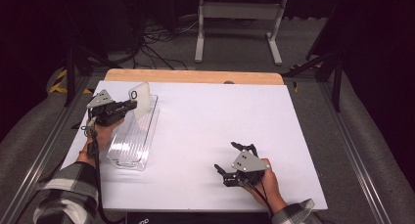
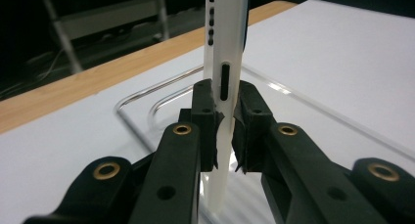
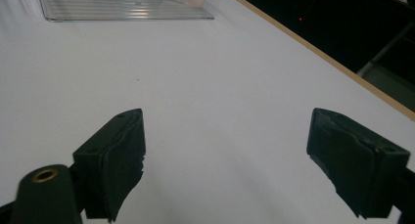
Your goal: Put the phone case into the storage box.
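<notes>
Nearest us in the high view, our right gripper [image 1: 230, 160] sits low over the white table [image 1: 210, 121] close to its near edge, toward the near right corner, with the right hand [image 1: 262, 180] wrapped behind it. Its jaws stand wide apart with nothing between them; in the right gripper view we see only bare white surface in the gap [image 3: 225, 170].

Our left gripper [image 1: 131, 105] is up by the table's left edge, nearer the far left corner, held by the left hand [image 1: 102, 133] with a plaid sleeve [image 1: 68, 194] trailing back to the near edge. Its jaws are clamped on a white phone case [image 1: 141, 99], which we hold upright and slightly tilted above the far end of a clear plastic tray [image 1: 132, 143]. In the left gripper view the phone case [image 2: 226, 62] runs edge-on between the pads, its button cutouts showing along the thin side, and the tray's rounded corner [image 2: 147, 99] lies just behind it. Whether the case's lower end touches the tray floor we cannot tell.

That tray lies lengthwise along the left side of the table, ribbed on its floor. A wooden strip [image 1: 193, 76] borders the far edge of the table.
</notes>
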